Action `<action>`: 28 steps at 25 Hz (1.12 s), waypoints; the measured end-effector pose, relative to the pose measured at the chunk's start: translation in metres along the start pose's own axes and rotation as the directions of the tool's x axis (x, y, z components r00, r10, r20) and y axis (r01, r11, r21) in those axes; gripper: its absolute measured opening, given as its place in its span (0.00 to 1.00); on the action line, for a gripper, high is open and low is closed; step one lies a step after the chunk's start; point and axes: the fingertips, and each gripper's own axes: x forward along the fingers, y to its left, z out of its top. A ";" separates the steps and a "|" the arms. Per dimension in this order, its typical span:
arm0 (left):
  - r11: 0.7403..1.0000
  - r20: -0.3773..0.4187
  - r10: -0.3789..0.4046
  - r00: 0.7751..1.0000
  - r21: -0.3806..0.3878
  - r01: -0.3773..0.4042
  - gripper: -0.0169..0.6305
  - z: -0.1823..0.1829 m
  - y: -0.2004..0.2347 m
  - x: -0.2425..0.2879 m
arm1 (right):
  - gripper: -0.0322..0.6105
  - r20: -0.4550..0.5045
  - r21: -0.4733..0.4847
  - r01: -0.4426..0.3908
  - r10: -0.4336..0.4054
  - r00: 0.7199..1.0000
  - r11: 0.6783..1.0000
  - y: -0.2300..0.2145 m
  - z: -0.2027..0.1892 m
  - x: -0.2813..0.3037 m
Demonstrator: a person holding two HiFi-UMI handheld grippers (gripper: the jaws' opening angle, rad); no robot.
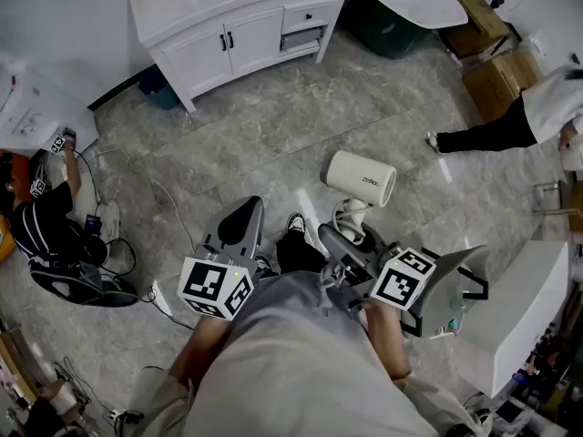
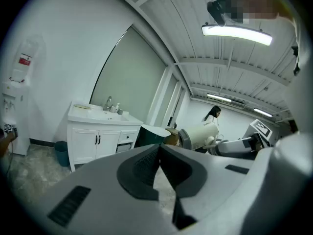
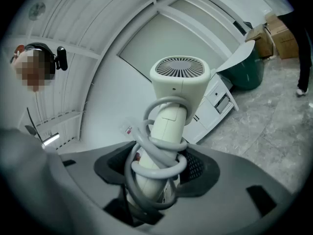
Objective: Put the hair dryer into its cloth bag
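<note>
Holding the hair dryer (image 1: 361,179) by its handle, we have the right gripper (image 1: 352,237) clamped on it just right of centre in the head view. In the right gripper view the two dark pads of the right gripper (image 3: 159,166) press on either side of the cream handle, where the grey cord (image 3: 157,153) is wound round it in loops. The handle's long axis runs from the jaws straight up the frame in both views. The barrel sits crosswise on top of it. In the head view the barrel lies nearly level across the frame, its darker, wider end toward the right. In the right gripper view that end shows as a round vented grille (image 3: 181,66) tipped toward the camera.

Our left gripper (image 1: 239,228) sits beside it at lower centre-left, well apart from the dryer. Its jaws are pressed together with nothing between them (image 2: 159,151). Beyond both, a white sink cabinet (image 1: 239,36) stands on the grey marbled floor (image 1: 273,144).
</note>
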 end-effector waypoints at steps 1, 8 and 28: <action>1.000 0.002 0.001 1.000 0.000 -0.001 0.04 0.001 -0.002 0.007 | 0.45 -0.003 -0.005 -0.002 0.002 1.000 1.000 -0.004 0.005 -0.001; 1.000 -0.007 0.009 1.000 -0.006 -0.009 0.04 0.011 -0.007 0.055 | 0.45 -0.013 -0.042 -0.015 0.014 1.000 0.999 -0.036 0.047 -0.003; 0.995 -0.016 0.097 0.995 -0.009 -0.097 0.04 0.029 -0.014 0.174 | 0.45 -0.083 -0.009 -0.091 0.090 0.992 0.996 -0.129 0.137 0.005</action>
